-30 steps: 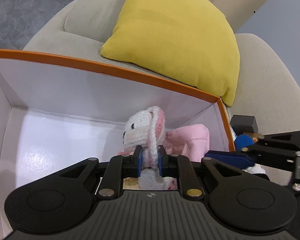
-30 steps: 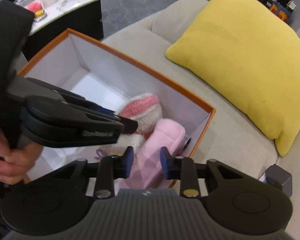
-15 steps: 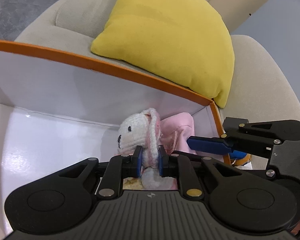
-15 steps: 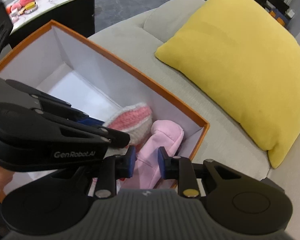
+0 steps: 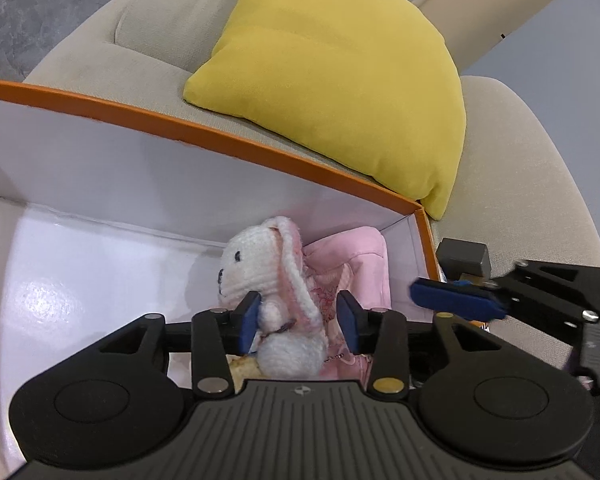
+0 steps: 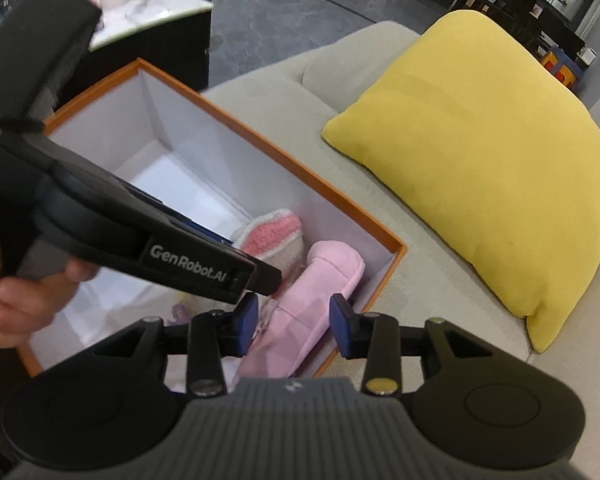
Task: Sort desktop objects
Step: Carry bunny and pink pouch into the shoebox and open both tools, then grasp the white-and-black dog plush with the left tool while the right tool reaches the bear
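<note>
beige sofa point(image 5: 512, 184) bears yellow cushion point(image 5: 340, 80); orange box point(image 5: 204, 140) beside.

Both wrist views look down, close, into the orange box point(image 5: 220, 140) point(image 6: 300, 176) on the sofa point(image 5: 520, 200); both share its toys and the yellow cushion point(image 5: 340, 80) point(image 6: 480, 152).

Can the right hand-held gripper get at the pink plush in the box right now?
Probably yes: the right hand-held gripper is open just above the pink plush, with nothing covering that end.
</note>
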Motion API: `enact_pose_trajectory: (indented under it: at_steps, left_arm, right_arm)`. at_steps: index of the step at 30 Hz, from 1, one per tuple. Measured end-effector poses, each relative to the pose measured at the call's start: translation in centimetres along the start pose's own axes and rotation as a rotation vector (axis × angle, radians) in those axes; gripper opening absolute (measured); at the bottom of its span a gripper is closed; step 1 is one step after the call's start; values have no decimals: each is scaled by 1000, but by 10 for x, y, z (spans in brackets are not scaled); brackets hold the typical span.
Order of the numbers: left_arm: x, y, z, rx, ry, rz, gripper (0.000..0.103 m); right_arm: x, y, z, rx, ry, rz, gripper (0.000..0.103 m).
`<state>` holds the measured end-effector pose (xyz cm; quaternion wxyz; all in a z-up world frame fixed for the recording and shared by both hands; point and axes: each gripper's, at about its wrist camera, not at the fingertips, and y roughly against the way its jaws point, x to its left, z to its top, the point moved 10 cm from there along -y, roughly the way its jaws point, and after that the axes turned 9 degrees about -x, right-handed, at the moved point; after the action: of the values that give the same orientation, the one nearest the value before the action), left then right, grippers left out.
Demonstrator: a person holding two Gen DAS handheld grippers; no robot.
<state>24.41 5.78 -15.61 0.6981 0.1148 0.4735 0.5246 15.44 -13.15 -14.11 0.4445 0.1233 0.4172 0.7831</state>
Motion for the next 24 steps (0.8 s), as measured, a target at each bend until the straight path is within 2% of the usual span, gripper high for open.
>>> enact_pose_trajectory:
  at_steps: [5, 11, 16, 22, 24]
  left_arm:
    - [-1, 6, 3, -30, -19, 22, 47]
    - [-3, 11, 5, -41, -50, 45, 47]
    - [-10, 25, 8, -82, -94, 63, 47]
    - [-42, 63, 8, -164, -243, 90, 46]
    - [-63, 72, 3, -167, -312, 70, 46]
  right_arm:
    - [-5, 20, -1, -43, -76, 25, 44]
    - [-18, 43, -6, -76, -131, -7, 46]
    - [-40, 64, -17, -98, -214, -44, 46]
    - [-75, 98, -59, -72, -344, -96, 47]
    - [-87, 105, -79, -46, -381, -125, 47]
